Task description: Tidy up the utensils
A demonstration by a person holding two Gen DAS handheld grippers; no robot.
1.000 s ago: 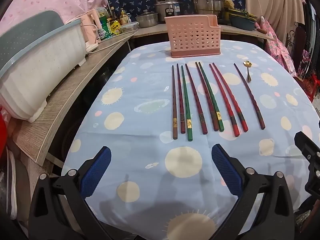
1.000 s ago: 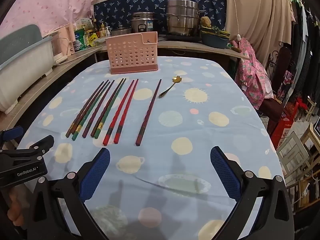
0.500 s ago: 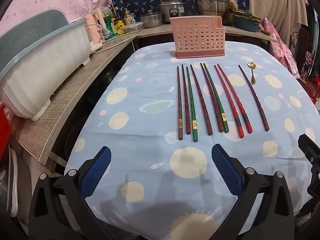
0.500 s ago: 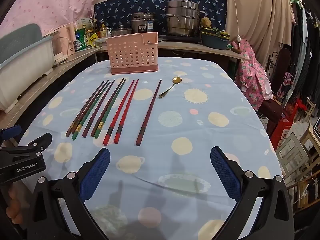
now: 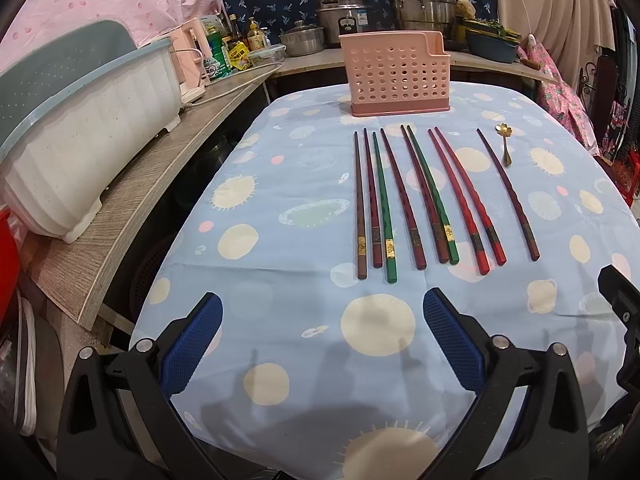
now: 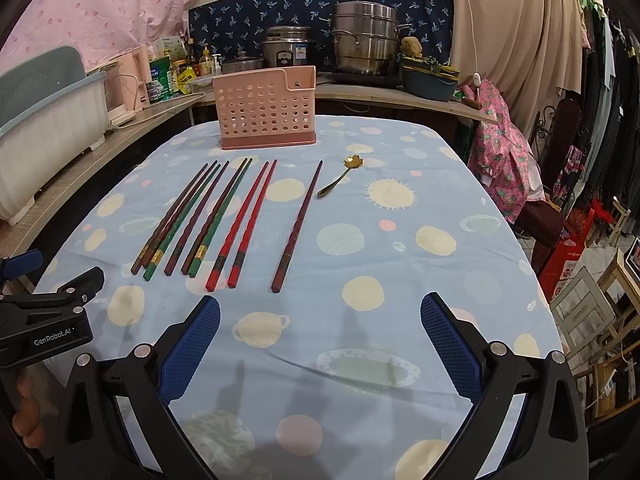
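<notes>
Nine chopsticks are laid side by side on the patterned tablecloth, just ahead of both grippers. A gold spoon is seen beyond them to the right, and a pink perforated holder is stood farther ahead; its contents cannot be made out. The left gripper and right gripper are held wide apart, nothing between them. Nothing is placed in their way.

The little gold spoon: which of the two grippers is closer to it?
Right. The right gripper sits nearly straight below the gold spoon, while the left gripper hangs further left, facing the chopsticks.
</notes>
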